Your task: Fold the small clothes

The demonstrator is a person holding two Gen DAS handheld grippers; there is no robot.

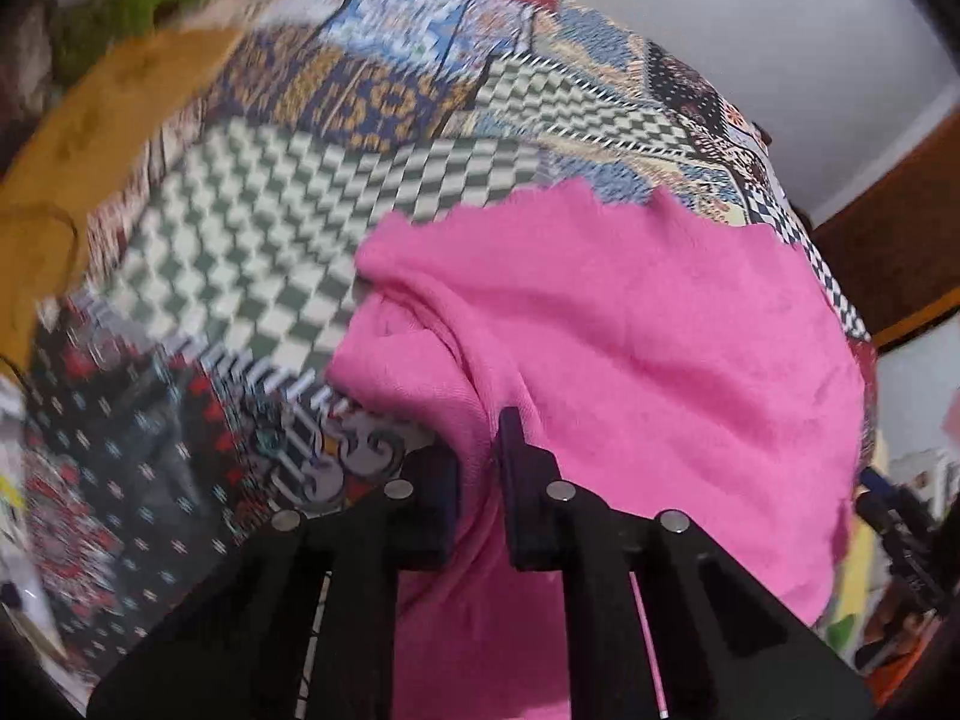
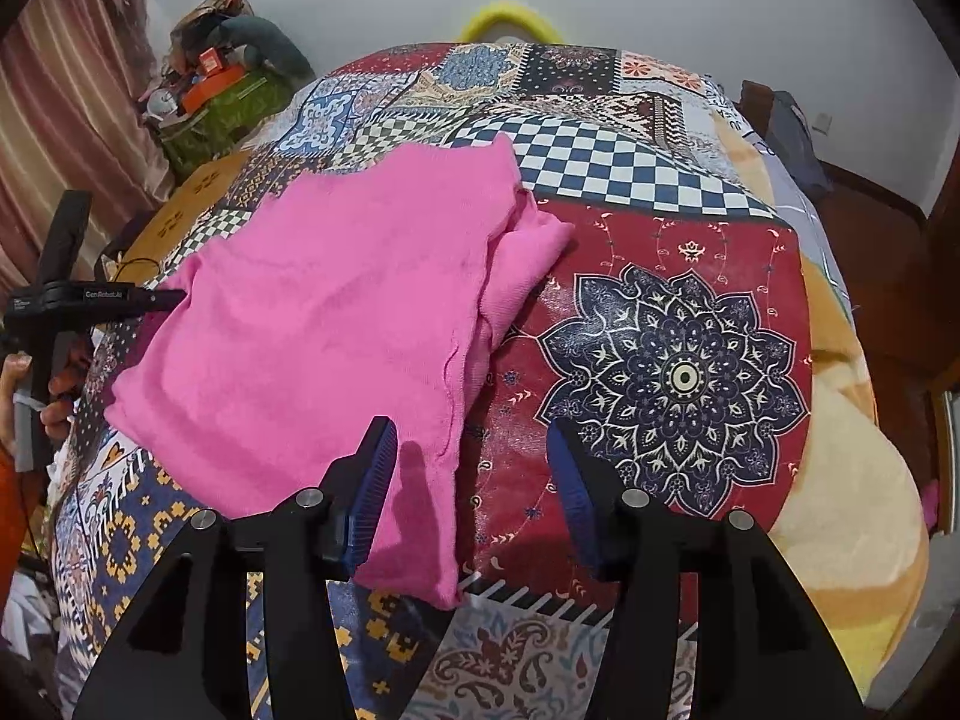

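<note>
A pink garment (image 2: 336,312) lies partly folded on a patchwork patterned cover (image 2: 672,324). In the left wrist view the pink garment (image 1: 600,348) fills the middle and right. My left gripper (image 1: 477,468) is shut on a bunched fold of its near edge. That gripper also shows in the right wrist view (image 2: 174,298) at the garment's left edge. My right gripper (image 2: 471,468) is open and empty, hovering over the garment's near right corner, with the left finger above the cloth and the right finger above the red patch.
A yellow-brown blanket (image 1: 78,138) lies left of the cover. A green box with clutter (image 2: 210,114) stands at the back left by a striped curtain (image 2: 66,114). A dark wooden bed frame (image 2: 882,252) runs along the right. A beige blanket (image 2: 852,516) covers the right side.
</note>
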